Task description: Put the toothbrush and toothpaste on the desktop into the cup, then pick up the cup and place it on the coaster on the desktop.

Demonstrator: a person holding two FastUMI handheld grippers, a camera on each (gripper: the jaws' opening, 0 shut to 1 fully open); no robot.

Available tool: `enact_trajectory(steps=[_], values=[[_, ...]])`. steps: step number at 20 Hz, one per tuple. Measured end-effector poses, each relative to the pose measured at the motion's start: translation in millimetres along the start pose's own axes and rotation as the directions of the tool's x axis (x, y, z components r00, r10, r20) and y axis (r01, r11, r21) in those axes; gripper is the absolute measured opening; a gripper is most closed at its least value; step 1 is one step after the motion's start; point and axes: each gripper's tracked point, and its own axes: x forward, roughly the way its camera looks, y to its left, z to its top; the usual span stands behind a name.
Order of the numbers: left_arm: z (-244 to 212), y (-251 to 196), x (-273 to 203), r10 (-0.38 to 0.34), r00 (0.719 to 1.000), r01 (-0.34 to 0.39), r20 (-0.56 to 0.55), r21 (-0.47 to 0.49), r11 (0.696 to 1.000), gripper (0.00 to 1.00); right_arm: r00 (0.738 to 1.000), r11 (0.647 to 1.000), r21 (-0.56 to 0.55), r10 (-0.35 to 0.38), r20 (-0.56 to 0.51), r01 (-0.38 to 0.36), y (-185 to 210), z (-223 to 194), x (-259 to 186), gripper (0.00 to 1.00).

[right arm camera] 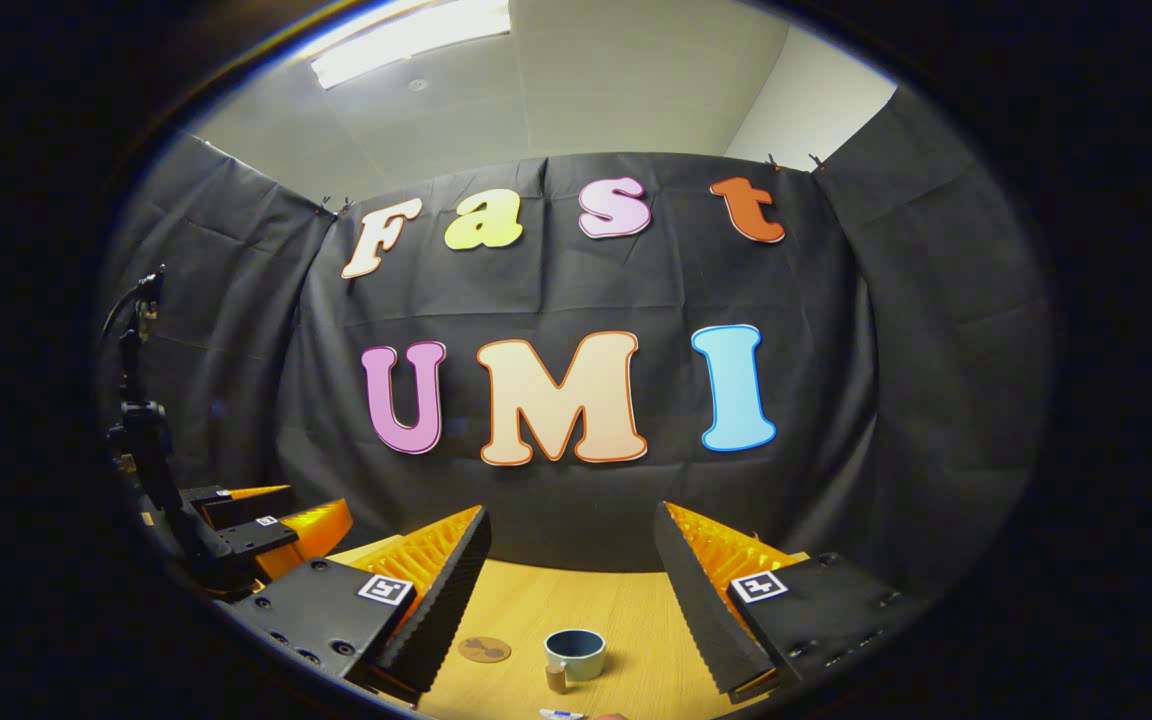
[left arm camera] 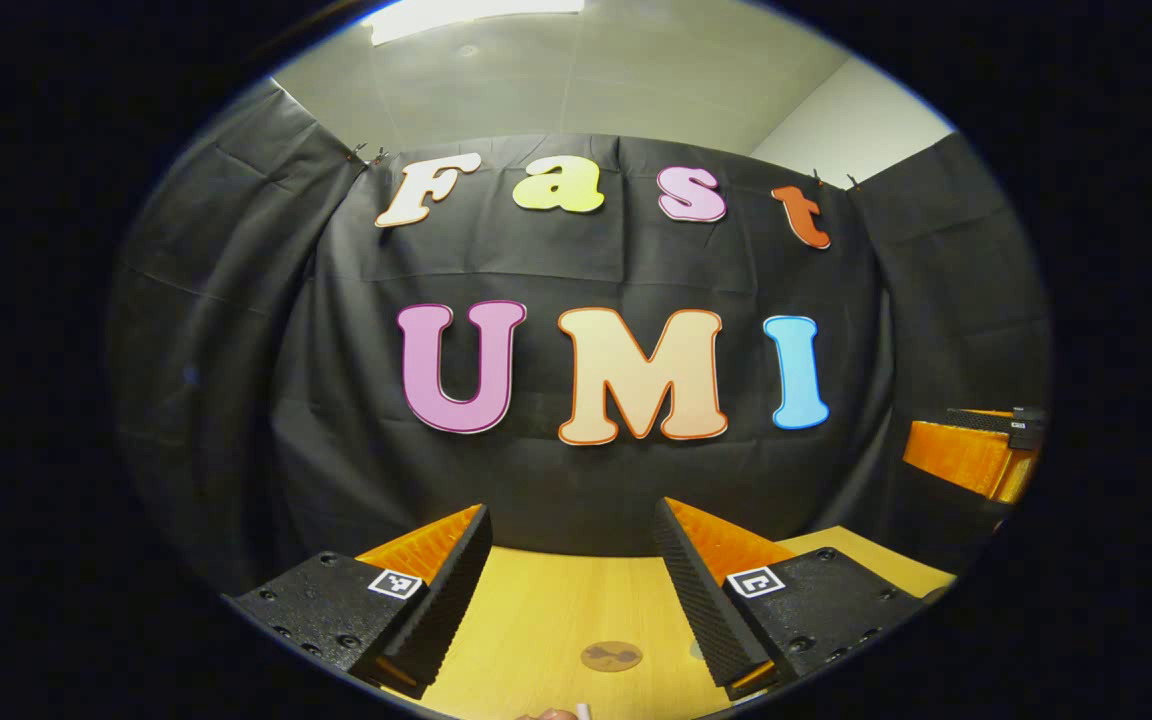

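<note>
Grippers first: we hold both raised above the desk [right arm camera: 626, 610], and neither has anything in it. The left gripper [left arm camera: 571, 585] has its fingers spread wide, with bare wood between them; the right gripper [right arm camera: 571, 590] is spread the same way.

In the right gripper view the cup [right arm camera: 574, 654] stands upright near the front edge of the desk, mouth up, with nothing visible inside it. The coaster [right arm camera: 484, 649] lies flat just to its left, apart from it. At the very front edge a small white thing [right arm camera: 561, 714] lies flat, probably the toothpaste or the toothbrush; we cannot tell which, since it is cut off. In the left gripper view the coaster [left arm camera: 611, 656] shows again, and a white tip [left arm camera: 583, 711] pokes in at the front edge.

We judge nothing is done yet, so the step in hand is the first pick. To do it well, we should tilt one gripper down to bring the item fully into sight, close across its narrow width, then lower it upright into the cup without knocking the cup.

We can read no brand or label on the things; the square markers on the fingers carry only a pattern.
</note>
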Motion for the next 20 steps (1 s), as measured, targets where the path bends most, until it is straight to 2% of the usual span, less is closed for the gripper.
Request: enact_trajectory(steps=[5, 8, 10, 14, 16, 20], values=[[-3.7, 15.3, -2.2, 0.031, 0.999, -0.031, -0.014, 0.021, 0.999, 0.94, 0.996, 1.000, -0.002, -0.018, -0.084, 0.018, -8.1, -32.8, 6.8, 1.00], [-3.9, 24.1, -4.1, 0.047, 0.999, -0.047, -0.014, 0.025, 0.999, 0.94, 0.986, 1.000, 0.003, -0.023, -0.163, 0.024, -10.9, -62.1, 8.7, 0.96], [-4.5, 29.1, -5.4, 0.055, 0.998, -0.054, -0.018, 0.022, 0.998, 0.94, 0.969, 1.000, 0.006, -0.012, -0.248, 0.014, -9.0, -93.2, 6.9, 1.00], [-8.9, 36.0, -11.7, 0.066, 0.997, -0.065, -0.028, 0.027, 0.997, 0.94, 0.930, 1.000, 0.002, -0.004, -0.368, 0.005, -8.9, -137.5, 0.2, 1.00], [-9.8, 39.2, -15.4, 0.067, 0.997, -0.066, -0.031, 0.035, 0.997, 0.94, 0.891, 1.000, 0.016, 0.013, -0.454, -0.006, -4.5, -169.3, -5.9, 0.99], [-11.5, 45.1, -19.1, 0.076, 0.996, -0.075, -0.035, 0.039, 0.996, 0.94, 0.789, 1.000, 0.022, 0.027, -0.614, -0.017, 0.4, -229.6, -23.8, 1.00]])
